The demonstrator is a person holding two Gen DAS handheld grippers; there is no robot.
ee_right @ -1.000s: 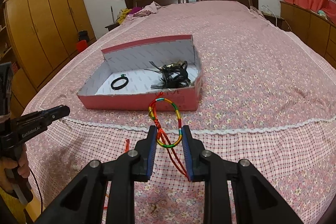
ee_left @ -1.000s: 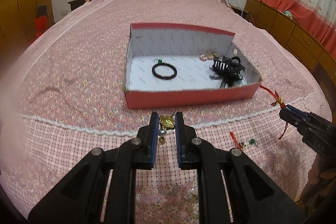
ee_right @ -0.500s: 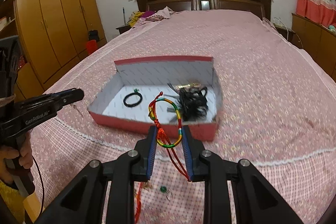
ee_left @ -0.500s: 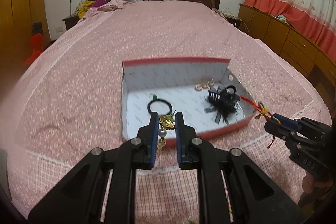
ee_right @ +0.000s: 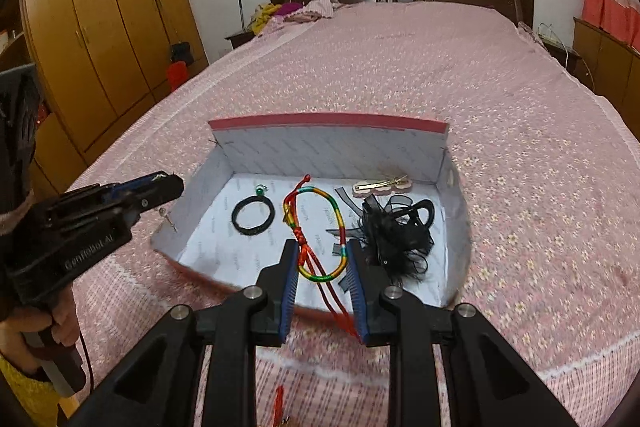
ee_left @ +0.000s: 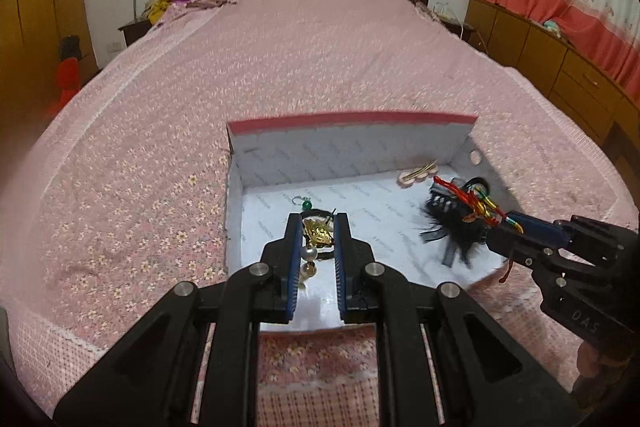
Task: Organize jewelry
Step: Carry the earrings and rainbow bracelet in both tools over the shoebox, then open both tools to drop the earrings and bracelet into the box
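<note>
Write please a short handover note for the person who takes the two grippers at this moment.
Left gripper: shut on gold pearl earring, above the box floor.
Right gripper: shut on rainbow cord bracelet, over the box.
Already in box: black hair tie, green bead charm, pink hair clip, black ribbon claw clip.
Left to do: release both pieces; a red item lies on the bedspread.

We see our left gripper and right gripper alike: black angular arms, silver round screws at the joints, blue ribbed pads inside. White lettering marks the black bodies. Bare skin of our left hand wraps a handle.
</note>
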